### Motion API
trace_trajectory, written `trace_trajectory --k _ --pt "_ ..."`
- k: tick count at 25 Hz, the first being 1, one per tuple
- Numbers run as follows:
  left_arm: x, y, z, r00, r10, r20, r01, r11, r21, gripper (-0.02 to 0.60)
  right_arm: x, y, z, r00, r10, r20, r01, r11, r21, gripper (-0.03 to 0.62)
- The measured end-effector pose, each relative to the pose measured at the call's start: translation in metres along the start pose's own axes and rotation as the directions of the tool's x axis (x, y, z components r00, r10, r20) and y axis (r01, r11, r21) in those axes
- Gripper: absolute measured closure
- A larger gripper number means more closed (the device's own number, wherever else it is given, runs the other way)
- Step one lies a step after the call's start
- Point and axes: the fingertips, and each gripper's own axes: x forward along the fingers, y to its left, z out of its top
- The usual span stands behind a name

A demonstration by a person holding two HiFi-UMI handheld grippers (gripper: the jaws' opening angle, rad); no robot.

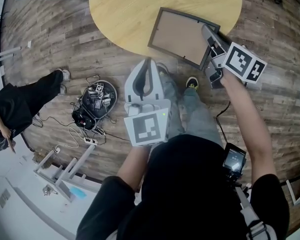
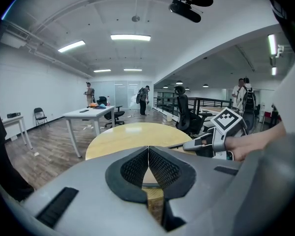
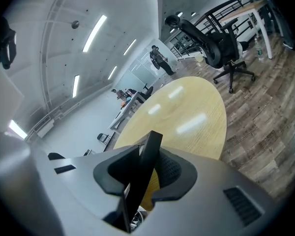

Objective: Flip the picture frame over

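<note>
The picture frame [image 1: 182,36] lies on the round wooden table [image 1: 140,9] at its near edge, its brown backing facing up inside a dark rim. My right gripper [image 1: 208,46] sits at the frame's right edge. In the right gripper view that dark edge [image 3: 145,166] stands between the jaws of the right gripper [image 3: 150,154], with a slit of table showing beside one pad, so the gripper is open around it. My left gripper [image 1: 149,61] hovers by the table's near edge, left of the frame. In the left gripper view its [image 2: 148,149] pads meet, with nothing between them.
A person in black [image 1: 20,104] stands at the left. A round device with tangled cables [image 1: 95,101] and a power strip lie on the floor. White stand legs [image 1: 60,171] lie lower left. An office chair [image 3: 211,43] stands beyond the table. A white desk [image 2: 88,114] is farther off.
</note>
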Motion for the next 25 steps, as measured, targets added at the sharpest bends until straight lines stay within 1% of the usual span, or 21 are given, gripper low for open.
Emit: trace_trajectory --k 5,13,16,18,22,25 --pt "-0.001 0.006 0.0 1.0 0.008 -0.016 -0.008 1.0 -0.004 0.558 0.002 -0.005 -0.002 1.0 -0.025 0.0 0.025 0.999 -0.02 0.494" --pt "0.004 0.01 -0.008 1.0 0.01 -0.029 -0.009 1.0 0.028 0.558 0.004 -0.014 -0.002 0.998 -0.057 0.021 0.059 0.995 -0.082 0.468" --pt "0.004 0.008 -0.01 1.0 -0.002 -0.022 0.003 1.0 0.024 0.558 0.004 -0.021 -0.004 0.997 -0.072 0.029 0.074 0.993 -0.09 0.454" --pt "0.006 0.01 -0.01 0.999 0.003 -0.032 -0.002 1.0 0.02 0.558 0.004 -0.022 -0.005 0.996 -0.082 0.035 0.085 0.992 -0.095 0.446" --pt "0.008 0.009 -0.009 1.0 -0.016 -0.023 0.016 1.0 0.012 0.558 0.003 -0.027 -0.003 0.992 -0.112 0.056 0.119 0.985 -0.127 0.429" --pt "0.008 0.01 -0.011 0.999 -0.026 -0.018 0.027 0.999 0.02 0.558 0.004 -0.032 -0.004 0.99 -0.13 0.062 0.138 0.98 -0.146 0.417"
